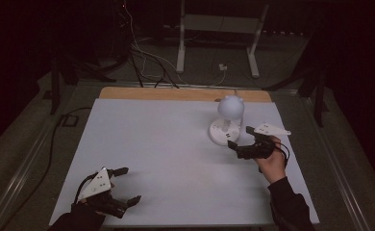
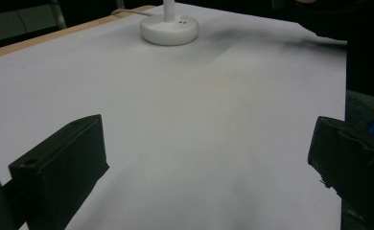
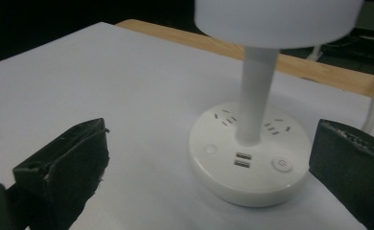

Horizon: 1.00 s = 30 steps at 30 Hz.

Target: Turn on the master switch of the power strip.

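White lamp stood at far right of table, just in front of right gripper — jaws wide apart, nothing held. Left gripper near front edge, jaws spread, empty. Lamp looks top-heavy — could be tipped if stem is bumped.

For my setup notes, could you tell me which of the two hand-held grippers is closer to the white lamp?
The right hand-held gripper, beside the lamp base; the left hand-held gripper hangs near the table's front edge.
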Each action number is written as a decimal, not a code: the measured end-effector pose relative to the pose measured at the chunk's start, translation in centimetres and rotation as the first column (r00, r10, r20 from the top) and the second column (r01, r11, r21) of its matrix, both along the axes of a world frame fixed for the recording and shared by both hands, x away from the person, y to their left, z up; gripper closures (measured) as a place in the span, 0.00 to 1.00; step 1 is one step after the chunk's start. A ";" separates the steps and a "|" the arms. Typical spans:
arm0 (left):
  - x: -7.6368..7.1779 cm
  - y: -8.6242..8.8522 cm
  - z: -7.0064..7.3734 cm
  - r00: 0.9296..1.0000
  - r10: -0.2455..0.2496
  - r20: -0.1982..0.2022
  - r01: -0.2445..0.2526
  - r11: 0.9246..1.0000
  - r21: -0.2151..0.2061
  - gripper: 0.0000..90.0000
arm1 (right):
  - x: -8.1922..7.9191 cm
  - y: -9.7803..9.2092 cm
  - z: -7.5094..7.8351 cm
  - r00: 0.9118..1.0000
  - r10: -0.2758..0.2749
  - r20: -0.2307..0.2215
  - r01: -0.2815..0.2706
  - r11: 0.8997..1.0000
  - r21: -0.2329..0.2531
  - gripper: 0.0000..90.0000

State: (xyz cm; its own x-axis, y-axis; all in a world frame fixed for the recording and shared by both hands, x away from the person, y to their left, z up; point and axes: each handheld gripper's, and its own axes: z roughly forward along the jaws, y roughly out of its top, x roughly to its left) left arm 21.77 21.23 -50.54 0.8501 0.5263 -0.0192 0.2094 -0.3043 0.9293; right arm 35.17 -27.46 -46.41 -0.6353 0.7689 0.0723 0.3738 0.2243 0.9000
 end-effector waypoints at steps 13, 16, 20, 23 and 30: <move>0.0 0.0 0.0 1.000 -0.004 -0.003 0.004 1.000 0.004 0.00 | 2.0 -1.2 -1.0 0.997 -0.032 -0.065 0.032 0.999 0.008 0.00; 0.0 -0.1 0.0 1.000 -0.007 -0.005 0.007 1.000 0.003 0.00 | 2.4 -1.4 -1.3 0.996 -0.030 -0.079 0.031 0.999 0.008 0.00; 0.0 0.0 0.0 1.000 -0.006 -0.005 0.006 1.000 0.002 0.00 | 2.9 -1.7 -1.8 0.995 -0.045 -0.089 0.045 0.999 -0.010 0.00; 0.0 0.0 0.0 1.000 -0.004 -0.006 0.004 1.000 0.003 0.00 | 3.1 -1.6 -2.0 0.991 -0.064 -0.114 0.063 0.998 -0.010 0.00; 0.0 -0.1 -0.1 1.000 -0.004 -0.007 0.004 1.000 0.004 0.00 | 4.0 -1.9 -2.5 0.975 -0.149 -0.168 0.153 0.988 0.014 0.00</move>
State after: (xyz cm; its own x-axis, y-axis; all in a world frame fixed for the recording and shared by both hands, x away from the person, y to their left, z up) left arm 21.81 21.17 -50.60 0.8521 0.5228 -0.0232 0.2148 -0.3090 0.9265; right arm 39.13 -29.33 -48.91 -0.4896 0.8513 0.1885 0.5457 0.1306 0.8277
